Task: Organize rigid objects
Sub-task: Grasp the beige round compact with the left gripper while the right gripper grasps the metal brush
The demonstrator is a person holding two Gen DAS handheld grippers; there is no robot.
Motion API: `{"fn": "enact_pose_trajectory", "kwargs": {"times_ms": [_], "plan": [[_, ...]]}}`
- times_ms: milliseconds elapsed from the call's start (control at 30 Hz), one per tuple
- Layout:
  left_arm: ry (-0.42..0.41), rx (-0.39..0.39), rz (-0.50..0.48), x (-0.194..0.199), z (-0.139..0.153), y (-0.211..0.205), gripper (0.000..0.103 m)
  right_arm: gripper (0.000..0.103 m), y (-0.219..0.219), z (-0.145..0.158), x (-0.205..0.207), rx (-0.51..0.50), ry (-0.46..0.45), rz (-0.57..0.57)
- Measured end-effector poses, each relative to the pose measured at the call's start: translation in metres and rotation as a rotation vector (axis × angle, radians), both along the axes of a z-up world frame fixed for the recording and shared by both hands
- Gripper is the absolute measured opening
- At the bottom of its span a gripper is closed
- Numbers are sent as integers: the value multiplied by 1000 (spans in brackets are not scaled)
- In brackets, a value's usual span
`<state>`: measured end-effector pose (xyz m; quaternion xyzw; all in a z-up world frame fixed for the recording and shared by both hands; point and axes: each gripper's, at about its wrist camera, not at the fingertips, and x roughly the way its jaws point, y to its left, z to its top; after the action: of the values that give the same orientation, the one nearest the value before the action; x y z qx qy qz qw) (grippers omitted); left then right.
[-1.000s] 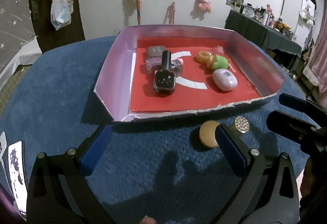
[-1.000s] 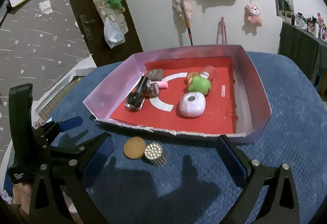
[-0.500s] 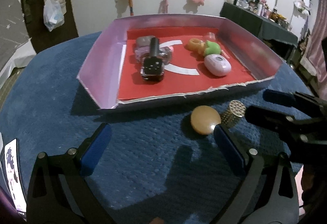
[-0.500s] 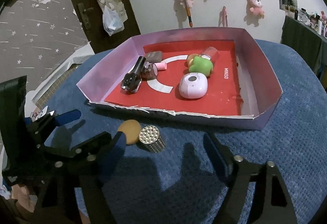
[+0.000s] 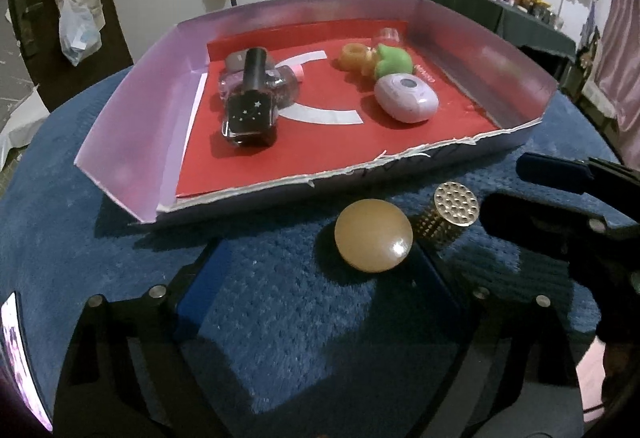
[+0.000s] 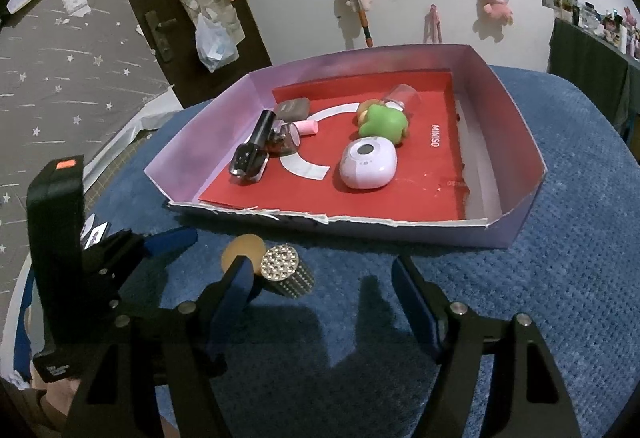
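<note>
A tan round disc (image 5: 373, 235) (image 6: 240, 252) and a gold studded cylinder (image 5: 450, 212) (image 6: 286, 270) lie side by side on the blue cloth, just in front of the tray. My left gripper (image 5: 320, 278) is closing; the disc sits between its blue pads near the right one, untouched. My right gripper (image 6: 324, 290) is also closing, with the cylinder between its pads close to the left finger (image 6: 236, 282), which shows no contact with it. Each gripper shows in the other's view: the right gripper's dark body (image 5: 560, 198), the left gripper's body (image 6: 120, 250).
The lilac-walled tray (image 5: 120, 142) (image 6: 192, 158) with a red floor holds a black nail polish bottle (image 5: 250, 110), a lilac oval case (image 6: 368, 164), a green toy (image 6: 382, 122) and other small items. A phone (image 5: 16, 358) lies at the left table edge.
Both grippers' jaws have narrowed. The left gripper moved forward and down toward the tan disc, now between its pads. The right gripper stayed nearly in place, with its jaws now around the studded cylinder.
</note>
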<state>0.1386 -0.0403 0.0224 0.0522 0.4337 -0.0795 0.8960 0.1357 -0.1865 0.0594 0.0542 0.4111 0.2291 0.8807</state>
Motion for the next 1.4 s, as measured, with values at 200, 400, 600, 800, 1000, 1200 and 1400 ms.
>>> {"fn": "enact_pose_trajectory", "kwargs": {"times_ms": [200,400,600,800,1000,1200,1400], "plan": [[4,58,55,9,-1,3,90,72,2,-2,3,6,12,1],[23,-16,70,8,-2,23,73,67,13,-4,6,8,14,27],[8,-25,10,4,1,17,50,56,26,-8,8,0,21,54],[-14,-11,-38,1,3,8,36,32,32,-13,9,-3,46,68],[-26,-66,-48,-1,8,13,36,31,30,-12,9,1,43,66],[-34,-68,-45,-6,11,13,36,29,28,-7,5,11,35,71],[-49,-72,-45,-14,18,14,36,29,26,-2,0,24,28,76]]}}
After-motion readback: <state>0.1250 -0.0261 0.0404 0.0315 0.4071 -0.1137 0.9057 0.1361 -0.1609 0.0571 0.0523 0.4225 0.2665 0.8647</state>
